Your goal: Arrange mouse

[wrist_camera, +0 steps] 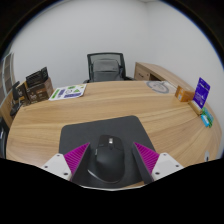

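A black mouse (108, 160) lies on a dark grey mouse mat (105, 130) at the near edge of a wooden table (130, 105). It stands between the fingers of my gripper (110, 162). The left magenta pad (77, 158) is against or very near the mouse's left side. The right pad (147, 158) shows a narrow gap to its right side. The fingers are spread wide and the mouse rests on the mat.
A black office chair (107, 66) stands beyond the table's far edge. A printed sheet (68, 92) and dark boxes (35, 85) are at the far left. A purple box (202, 95) and a teal item (207, 118) are at the right, and a wooden cabinet (155, 72) stands behind.
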`<control>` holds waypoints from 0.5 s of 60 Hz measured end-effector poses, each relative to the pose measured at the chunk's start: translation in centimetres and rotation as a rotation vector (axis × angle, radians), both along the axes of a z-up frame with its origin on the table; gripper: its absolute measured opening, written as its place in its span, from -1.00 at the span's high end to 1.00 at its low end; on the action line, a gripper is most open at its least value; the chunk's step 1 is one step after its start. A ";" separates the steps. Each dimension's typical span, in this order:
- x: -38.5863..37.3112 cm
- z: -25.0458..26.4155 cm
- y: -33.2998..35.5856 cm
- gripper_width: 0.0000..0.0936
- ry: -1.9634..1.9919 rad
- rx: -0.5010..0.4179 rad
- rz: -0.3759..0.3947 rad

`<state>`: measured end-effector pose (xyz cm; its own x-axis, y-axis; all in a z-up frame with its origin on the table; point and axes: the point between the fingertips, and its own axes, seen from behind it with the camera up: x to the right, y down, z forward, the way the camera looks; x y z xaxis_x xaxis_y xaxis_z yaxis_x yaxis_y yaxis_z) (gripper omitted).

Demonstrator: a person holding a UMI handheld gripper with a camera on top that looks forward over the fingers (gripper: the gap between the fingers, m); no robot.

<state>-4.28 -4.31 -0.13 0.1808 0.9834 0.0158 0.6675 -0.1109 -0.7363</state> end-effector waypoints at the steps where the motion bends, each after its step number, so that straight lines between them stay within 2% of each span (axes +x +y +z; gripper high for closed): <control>1: 0.1 0.3 -0.1 -0.85 0.003 -0.001 0.004; 13: 5.0 5.6 -1.4 -0.84 0.019 0.029 0.039; 20: 10.2 10.0 -2.9 -0.84 0.018 0.059 0.070; 30: 18.8 16.5 -5.3 -0.83 0.014 0.052 0.106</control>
<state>14.53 -9.65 16.37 0.0768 0.9949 0.0652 0.6629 -0.0021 -0.7487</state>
